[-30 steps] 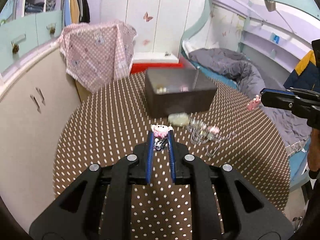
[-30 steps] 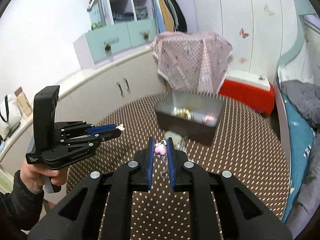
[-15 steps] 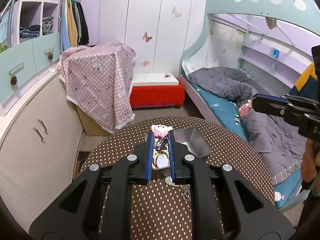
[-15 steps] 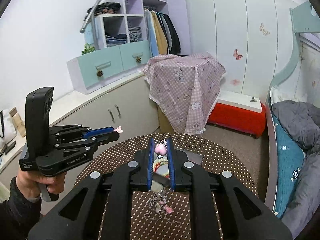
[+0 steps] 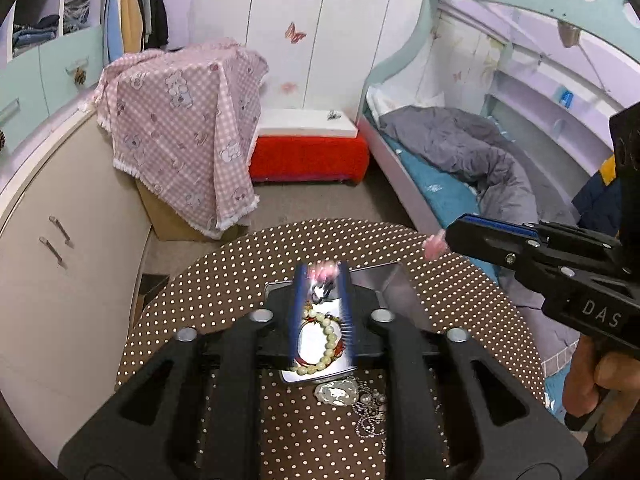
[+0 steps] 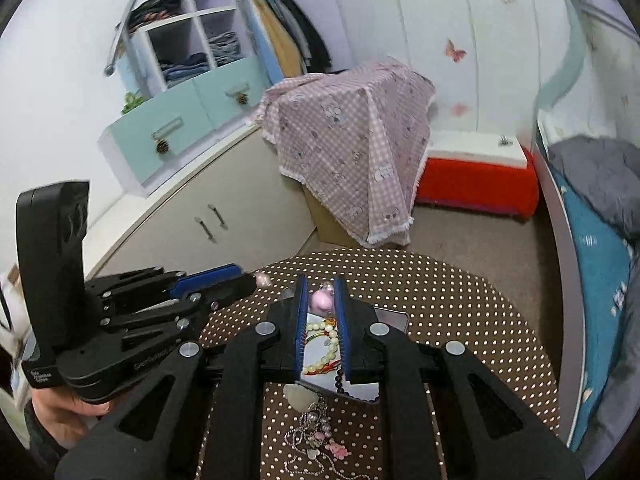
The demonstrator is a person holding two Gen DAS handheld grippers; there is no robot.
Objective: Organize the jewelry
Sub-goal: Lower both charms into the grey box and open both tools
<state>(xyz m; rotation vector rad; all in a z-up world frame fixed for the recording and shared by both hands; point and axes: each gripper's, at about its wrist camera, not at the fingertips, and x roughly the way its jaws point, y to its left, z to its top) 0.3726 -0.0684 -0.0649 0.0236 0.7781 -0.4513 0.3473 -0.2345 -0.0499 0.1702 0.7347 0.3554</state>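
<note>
The left gripper (image 5: 322, 280) pinches a small pink-and-white charm (image 5: 322, 277) at its fingertips, above the open metal box (image 5: 384, 280). The right gripper (image 6: 321, 292) clamps a pink heart pendant (image 6: 322, 299) over the same box.

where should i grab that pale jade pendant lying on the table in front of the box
Take the pale jade pendant across its rim at its narrowest width, coming straight down from above, a judgement from its pose: it seems to lie flat on the dotted table, so there is no side to get under. Approach from the side away from the box, since the chain pile trails from its near edge.
</note>
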